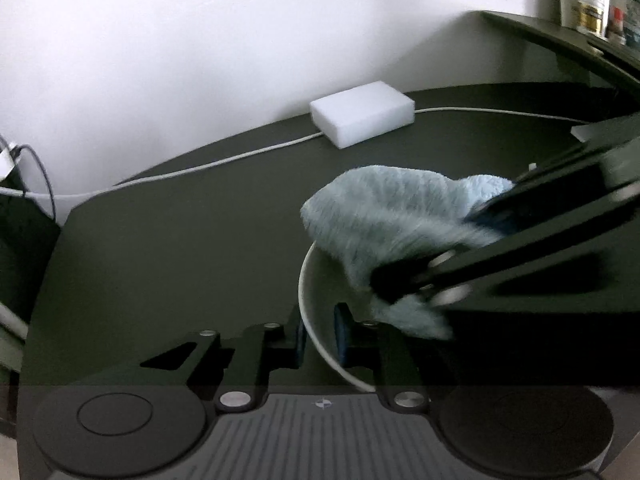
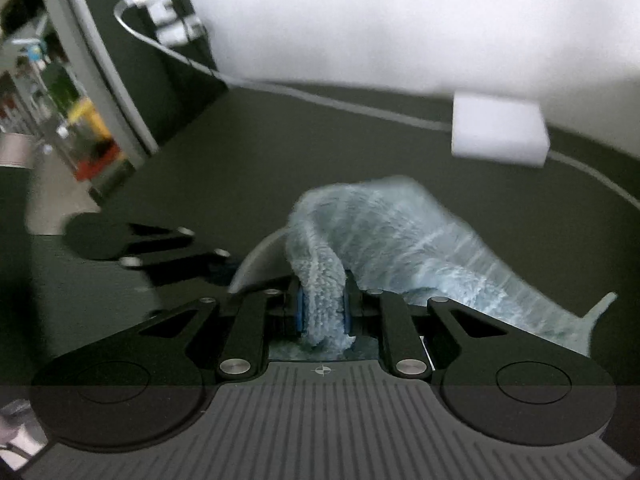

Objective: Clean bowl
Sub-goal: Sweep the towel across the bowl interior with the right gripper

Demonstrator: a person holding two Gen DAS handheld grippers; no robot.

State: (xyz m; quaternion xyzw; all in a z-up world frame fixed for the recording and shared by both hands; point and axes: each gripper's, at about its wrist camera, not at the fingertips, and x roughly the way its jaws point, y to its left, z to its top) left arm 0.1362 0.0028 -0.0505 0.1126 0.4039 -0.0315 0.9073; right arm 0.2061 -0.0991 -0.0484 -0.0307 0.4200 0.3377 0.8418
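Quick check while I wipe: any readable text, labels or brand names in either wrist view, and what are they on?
No text can be read in either view.
Jars and bottles on the shelf: labels show, too small and blurred to read.
Colourful items on the shelving: motion-blurred, unreadable.
White sponge block: no print visible.
Blue cloth and bowl: no markings visible.
Each hand-held gripper base bears only a small crosshair symbol, no lettering.

White wall behind dark green table; shelf at side.
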